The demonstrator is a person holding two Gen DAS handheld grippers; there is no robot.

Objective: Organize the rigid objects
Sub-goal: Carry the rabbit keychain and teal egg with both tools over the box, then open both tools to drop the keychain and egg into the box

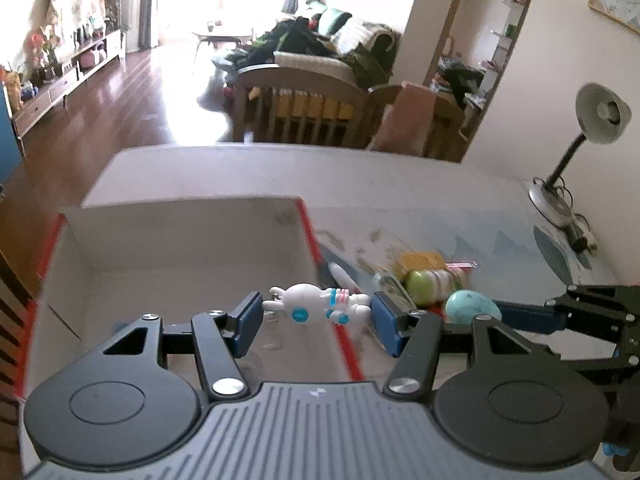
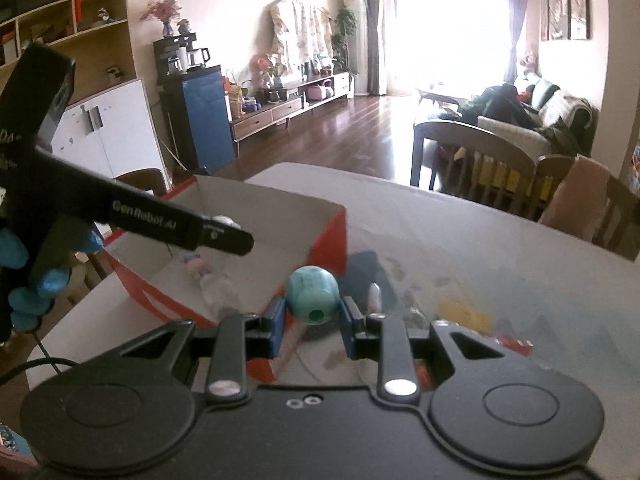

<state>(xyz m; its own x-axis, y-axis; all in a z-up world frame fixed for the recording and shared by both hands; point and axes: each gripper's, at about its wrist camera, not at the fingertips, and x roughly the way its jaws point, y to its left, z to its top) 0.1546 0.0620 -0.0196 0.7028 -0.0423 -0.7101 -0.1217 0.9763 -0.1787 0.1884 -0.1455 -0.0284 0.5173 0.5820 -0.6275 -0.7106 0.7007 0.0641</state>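
While the left gripper (image 1: 316, 312) clamps a white rabbit figurine (image 1: 318, 305) above the red-edged box (image 1: 180, 240), the right gripper (image 2: 313, 322) grips a teal egg (image 2: 313, 294) nearby.

Both wrist cams angled down, close; share box (image 1: 180, 240).

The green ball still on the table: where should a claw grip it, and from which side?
Grip the green ball across its round middle, coming from above: a yellow packet and other clutter press close around it, leaving only its top clear. Both claws are full now.
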